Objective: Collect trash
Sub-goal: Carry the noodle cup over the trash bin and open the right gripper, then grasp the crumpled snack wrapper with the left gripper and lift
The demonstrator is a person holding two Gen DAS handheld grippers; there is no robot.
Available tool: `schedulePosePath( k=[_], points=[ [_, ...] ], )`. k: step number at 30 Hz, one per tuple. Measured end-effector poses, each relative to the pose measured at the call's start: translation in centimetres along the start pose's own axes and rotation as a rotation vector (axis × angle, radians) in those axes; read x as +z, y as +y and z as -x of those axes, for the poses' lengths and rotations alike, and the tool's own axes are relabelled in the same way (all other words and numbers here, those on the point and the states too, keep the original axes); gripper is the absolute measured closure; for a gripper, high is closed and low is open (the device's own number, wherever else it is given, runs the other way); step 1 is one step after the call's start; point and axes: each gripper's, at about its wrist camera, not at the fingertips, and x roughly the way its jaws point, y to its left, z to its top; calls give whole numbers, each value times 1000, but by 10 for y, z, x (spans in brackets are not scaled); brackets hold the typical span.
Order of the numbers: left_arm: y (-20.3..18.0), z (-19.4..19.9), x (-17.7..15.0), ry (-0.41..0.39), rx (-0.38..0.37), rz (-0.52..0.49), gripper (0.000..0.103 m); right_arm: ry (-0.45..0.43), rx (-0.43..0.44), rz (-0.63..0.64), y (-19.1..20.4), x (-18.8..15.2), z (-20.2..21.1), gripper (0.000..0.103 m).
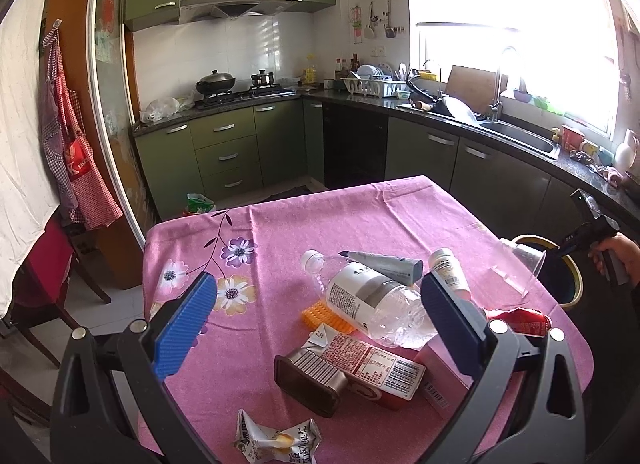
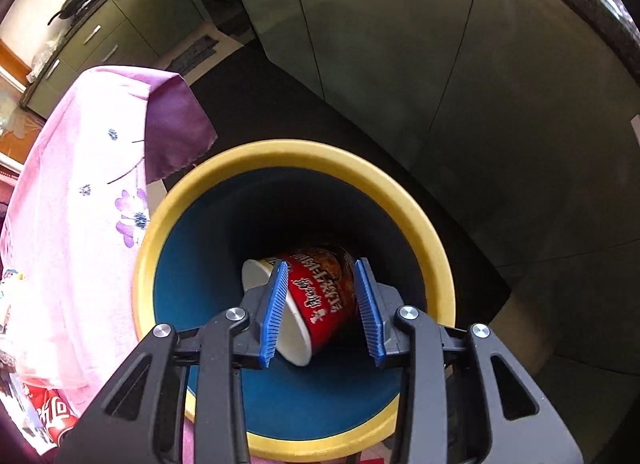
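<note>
My left gripper [image 1: 316,288] is open above the pink floral tablecloth [image 1: 280,232], with a clear plastic bottle [image 1: 368,296] lying between its fingers. Near it lie a grey tube [image 1: 384,262], a white pill bottle [image 1: 450,270], a clear plastic cup [image 1: 516,264], a red can [image 1: 520,322], a flattened carton [image 1: 360,368] and a crumpled wrapper [image 1: 276,440]. My right gripper [image 2: 322,304] is open over the yellow-rimmed blue bin [image 2: 424,220]. A red instant-noodle cup [image 2: 316,296] lies on its side inside the bin, below the fingers and apart from them.
The bin [image 1: 576,276] stands on the floor by the table's right edge, next to dark green cabinets [image 2: 400,44]. An orange comb [image 1: 326,316] lies under the bottle. A counter with sink [image 1: 520,136] runs along the right; a chair [image 1: 48,272] is at left.
</note>
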Motion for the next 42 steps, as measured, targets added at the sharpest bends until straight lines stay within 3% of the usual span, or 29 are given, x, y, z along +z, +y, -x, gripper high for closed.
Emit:
schedulePosePath(
  k=[3,7,9,15,23,26,29,32,38,42],
  points=[
    [1,-4,-3,15,-18,-2,6,-40,21,27,11,-7,21,68],
    [9,-15,-18,69,-109,-5,6,-87,42,77,24,-26,50,68],
    [10,-18,-29,80,-170,-42,6,-105,62,105,32,-38,62,68],
    [12,-32,-56,51,-189,-224,6,-123,92,177,58,-68,82,68],
    [32,-48,-77,161,-392,-192,6,-123,93,228,86,-85,96,67],
    [32,-41,-89,201,-379,-253,6,-121,86,239,94,-86,98,67],
    [38,-43,-99,260,-341,-253,6,-125,87,245,101,-84,100,67],
    [46,-48,-110,300,-289,-213,6,-124,93,254,113,-78,84,67],
    [53,-57,-121,385,-196,-41,6,-115,102,271,120,-80,78,67],
    [45,-60,-127,401,-107,-43,6,-114,110,275,123,-82,73,67]
  ],
)
